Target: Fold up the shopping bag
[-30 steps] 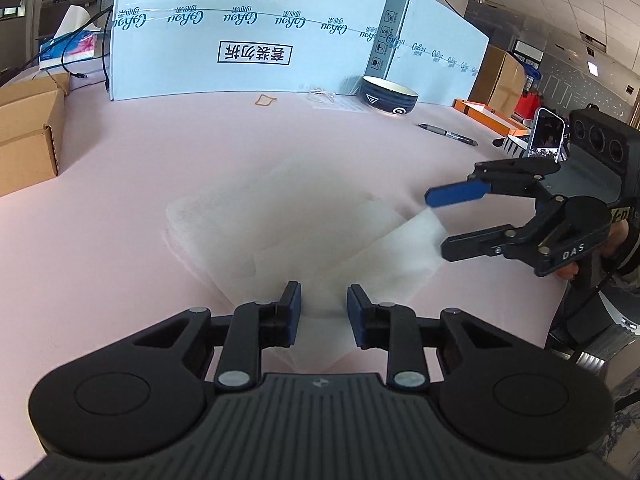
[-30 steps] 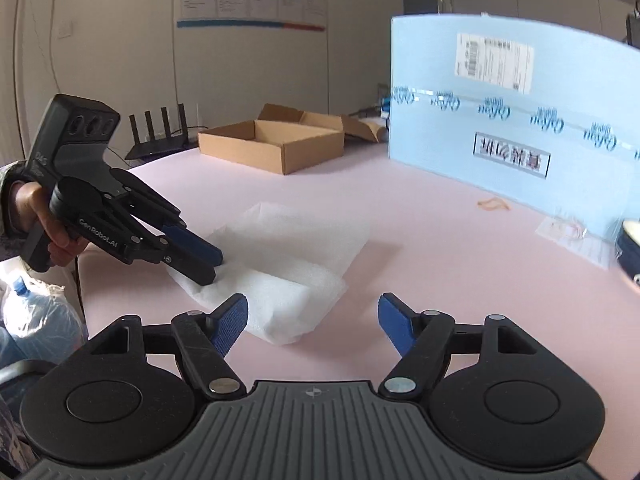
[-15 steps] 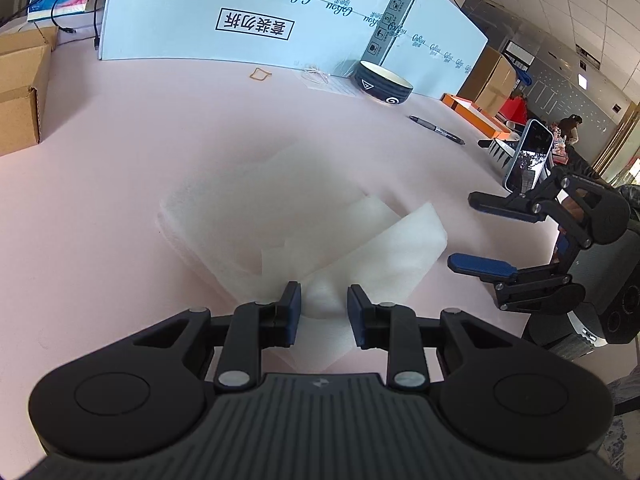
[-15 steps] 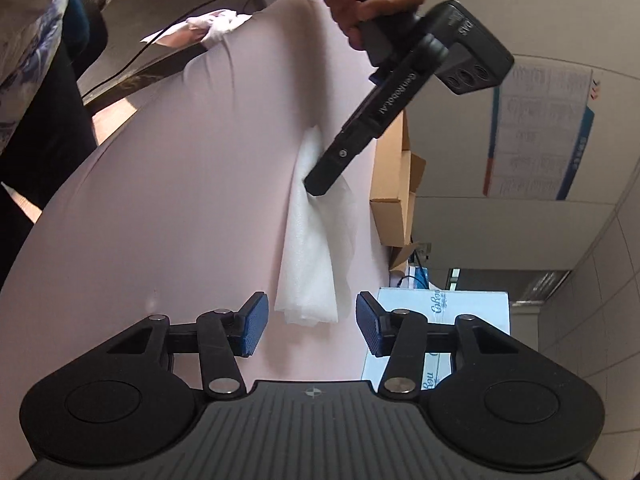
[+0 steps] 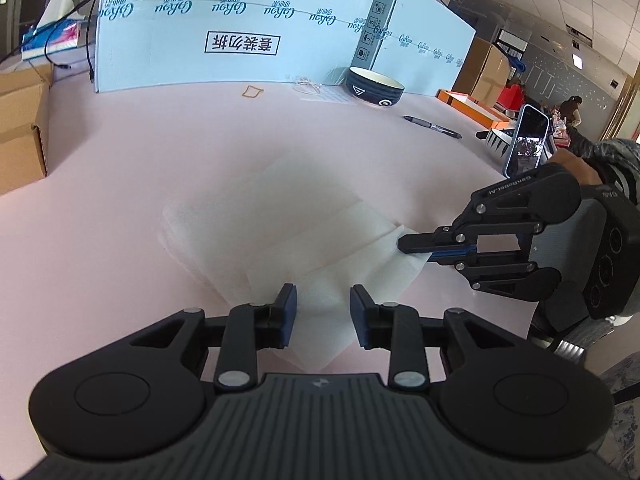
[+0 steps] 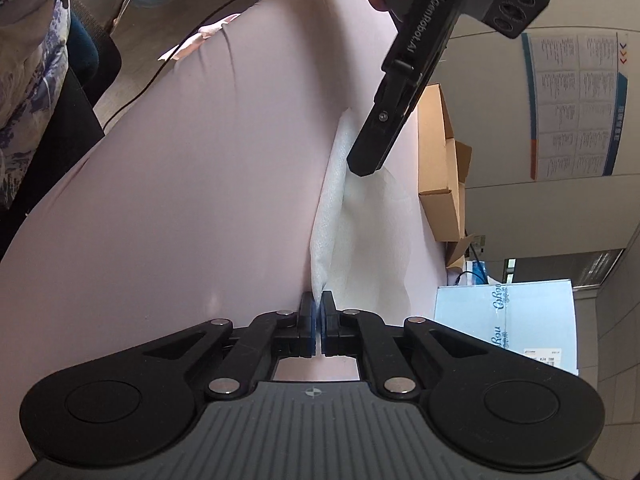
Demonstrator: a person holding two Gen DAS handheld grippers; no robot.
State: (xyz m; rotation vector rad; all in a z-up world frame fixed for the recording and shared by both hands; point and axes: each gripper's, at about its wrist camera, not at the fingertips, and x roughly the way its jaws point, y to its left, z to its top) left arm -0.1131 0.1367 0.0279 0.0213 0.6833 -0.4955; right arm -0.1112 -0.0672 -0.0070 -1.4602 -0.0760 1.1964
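Bag (image 5: 304, 248) blurred white, right gripper (image 6: 318, 312) fingers clenched on its corner, left gripper (image 5: 323, 308) fingers opening, pads apart.

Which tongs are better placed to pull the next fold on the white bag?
Right. The right tongs are shut on a corner of the white bag, ready to carry it over. The left tongs are opening, pads off the bag that lies between them, so they would need to re-grip first.
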